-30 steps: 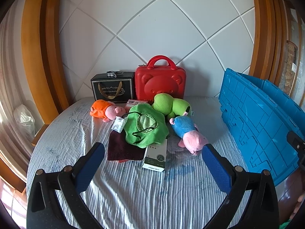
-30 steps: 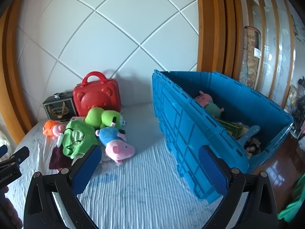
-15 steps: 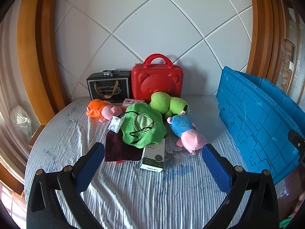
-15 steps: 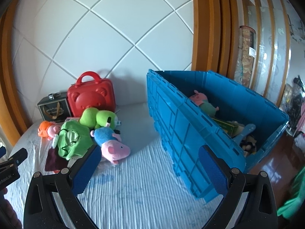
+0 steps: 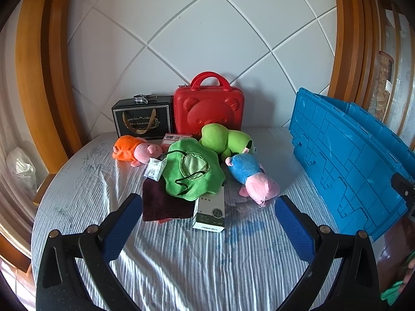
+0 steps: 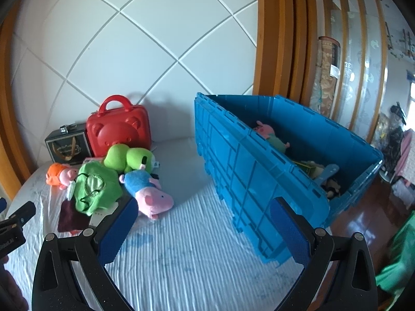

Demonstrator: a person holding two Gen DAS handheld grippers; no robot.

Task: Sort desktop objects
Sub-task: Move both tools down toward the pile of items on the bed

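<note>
Toys sit clustered at the back of the desk [image 5: 181, 259] under the striped cloth, nothing in the air yet. Left tool [image 5: 207, 215] is spread wide and holds nothing, aimed at the pile; right tool [image 6: 202, 223] is likewise wide and bare, pointing between the pile and the blue crate [image 6: 259, 181].

Crate is at the desk's right edge, open top, with a pig plush [image 6: 269, 134] and other bits already inside — so sorting looks partly done.

Still out: blue-shirt pig [image 5: 253, 178], orange pig [image 5: 135, 150], green plush [image 5: 224, 140], green hat [image 5: 193, 172] draped over a white box [image 5: 210, 212] and a dark cloth [image 5: 160, 202], a paper tag [image 5: 155, 169]. Red bear case [image 5: 208, 111] and black gift box [image 5: 142, 119] stand against the wall.

Risks as I judge them:
- Hat overlaps the white box and the cloth — a grab at one may drag the others.
- Plush is soft; a shallow pinch could slip mid-carry.
- Blue pig lies touching the green plush, so closing on it may catch both.
- Crate wall is tall; a low carry could clip the rim.
</note>
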